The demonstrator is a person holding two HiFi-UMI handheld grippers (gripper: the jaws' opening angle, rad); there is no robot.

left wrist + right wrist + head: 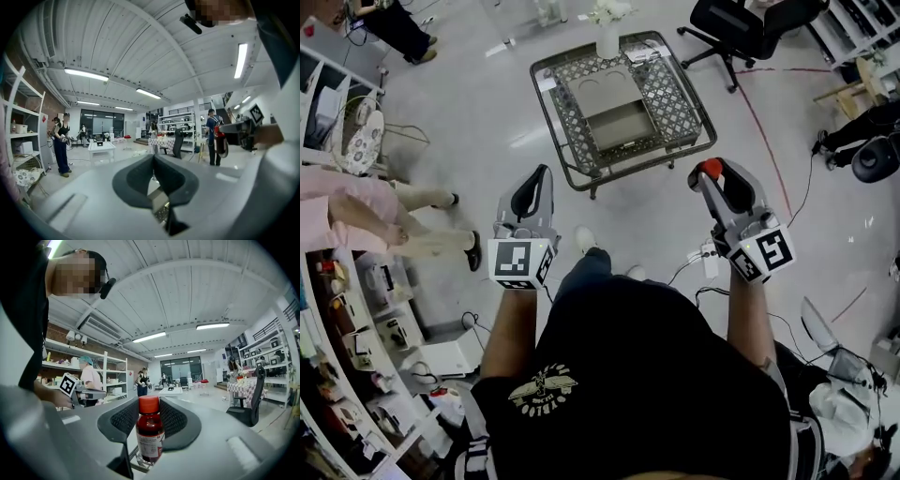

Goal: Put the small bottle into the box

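The small bottle point(149, 432), dark red with a red cap and a white label, stands upright between the jaws of my right gripper point(149, 414), which is shut on it. In the head view its red cap point(710, 168) shows at the tip of the right gripper point(715, 176), held high over the floor. My left gripper point(542, 176) is level with it to the left. Its jaws point(153, 161) meet with nothing between them. The grey open box point(622, 127) lies on the lattice-topped metal table point(675, 103) ahead of both grippers.
A white vase of flowers point(607, 37) stands at the table's far edge. A black office chair point(741, 28) is beyond it to the right. A person in pink point(356, 202) stands at the left by white shelves point(356, 347). Cables lie on the floor at the right.
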